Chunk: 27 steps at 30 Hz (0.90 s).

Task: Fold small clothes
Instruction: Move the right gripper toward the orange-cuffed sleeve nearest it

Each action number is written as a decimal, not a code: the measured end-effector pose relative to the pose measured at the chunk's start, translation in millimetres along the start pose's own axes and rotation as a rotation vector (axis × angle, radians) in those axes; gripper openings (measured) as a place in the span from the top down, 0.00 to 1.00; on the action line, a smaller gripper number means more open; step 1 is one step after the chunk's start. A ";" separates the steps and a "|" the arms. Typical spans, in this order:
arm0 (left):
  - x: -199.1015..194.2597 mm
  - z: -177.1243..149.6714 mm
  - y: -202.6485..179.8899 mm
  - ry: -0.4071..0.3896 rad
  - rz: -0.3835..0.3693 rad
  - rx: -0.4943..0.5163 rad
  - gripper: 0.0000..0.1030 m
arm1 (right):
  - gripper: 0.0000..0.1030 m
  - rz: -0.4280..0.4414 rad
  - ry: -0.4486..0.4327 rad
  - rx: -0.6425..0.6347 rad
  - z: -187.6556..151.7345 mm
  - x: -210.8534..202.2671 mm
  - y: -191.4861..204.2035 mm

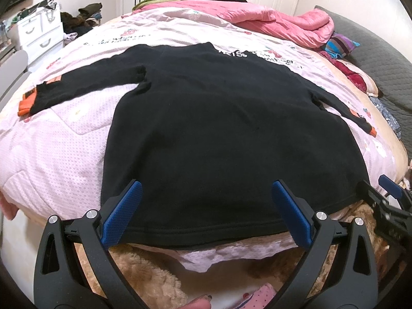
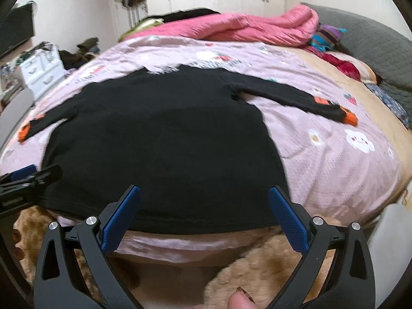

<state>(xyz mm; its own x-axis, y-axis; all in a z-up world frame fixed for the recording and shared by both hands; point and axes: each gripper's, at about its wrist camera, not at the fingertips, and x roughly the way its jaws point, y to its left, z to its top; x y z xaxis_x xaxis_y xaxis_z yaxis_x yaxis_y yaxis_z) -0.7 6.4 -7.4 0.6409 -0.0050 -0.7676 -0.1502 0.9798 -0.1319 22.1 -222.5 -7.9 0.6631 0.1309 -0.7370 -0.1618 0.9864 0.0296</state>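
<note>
A small black long-sleeved top (image 1: 219,128) with orange cuffs lies flat on the pink bedspread, hem toward me, both sleeves spread out. It also shows in the right wrist view (image 2: 164,144). My left gripper (image 1: 206,190) is open and empty, its blue pads on either side of the hem's left part. My right gripper (image 2: 204,194) is open and empty over the hem's right part. Each gripper shows at the edge of the other's view: the right one (image 1: 386,193) and the left one (image 2: 28,177).
The pink bedspread (image 1: 51,154) covers the bed. A bright pink quilt (image 1: 270,20) is bunched at the far side. A grey headboard (image 1: 373,59) and coloured clothes are on the right. A white drawer unit (image 1: 38,33) stands on the left. A tan plush blanket (image 2: 257,270) hangs below the bed edge.
</note>
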 end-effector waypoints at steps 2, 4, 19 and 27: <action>4.4 -1.3 1.7 0.017 -0.008 0.003 0.08 | 0.04 -0.012 0.030 0.043 -0.6 8.2 -17.7; 8.5 -2.1 3.4 0.032 -0.017 0.000 0.08 | 0.04 -0.010 0.056 0.078 -1.3 15.4 -31.8; 16.4 23.3 -20.8 0.004 -0.095 0.050 0.08 | 0.93 0.130 0.107 0.190 -17.2 20.6 -81.2; 32.9 61.1 -48.6 -0.024 -0.110 0.116 0.08 | 0.90 0.055 0.172 0.162 -26.4 32.5 -82.8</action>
<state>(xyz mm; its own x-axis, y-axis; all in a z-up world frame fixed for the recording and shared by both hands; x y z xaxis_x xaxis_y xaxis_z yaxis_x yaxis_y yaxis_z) 73.6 -29.2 12.0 0.6668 -0.1097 -0.7371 0.0088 0.9902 -0.1394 37.7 -302.5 -52.1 0.5204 0.1796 -0.8349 -0.0658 0.9832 0.1705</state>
